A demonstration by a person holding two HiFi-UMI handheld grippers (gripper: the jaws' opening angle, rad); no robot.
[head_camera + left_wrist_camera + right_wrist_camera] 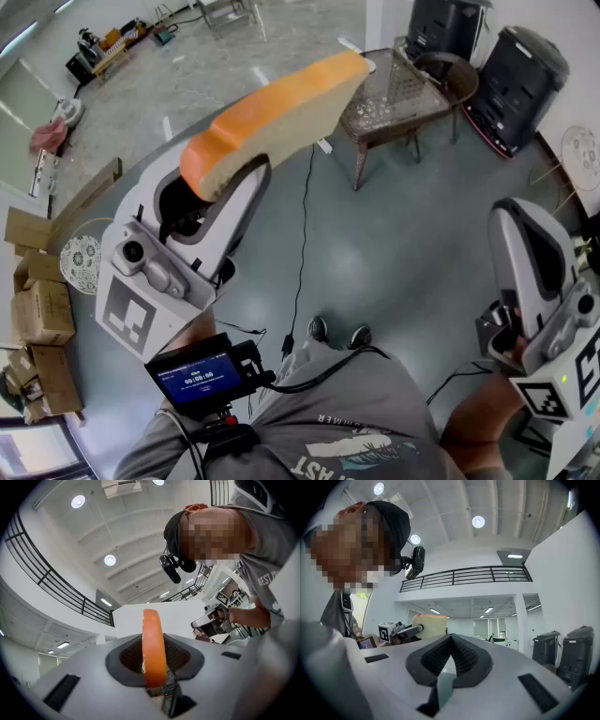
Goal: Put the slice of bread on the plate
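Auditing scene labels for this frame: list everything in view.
slice of bread: 1, pale with orange crust, held up at left
plate: none in view
table: 1, brown, mesh top, far floor
bins: 2, black, upper right
cardboard boxes: several, brown, left edge
cable: 1, black, floor
screen device: 1, black, person's chest
left gripper: white, shut on the bread
right gripper: white, shut, empty

The slice of bread point(281, 117) has an orange crust and a pale cream face. The left tongs point(255, 169) and right tongs point(517, 214) are light grey, with black-and-white square markers. The floor point(394, 244) is glossy grey; the distant table point(394, 89) seems brown.
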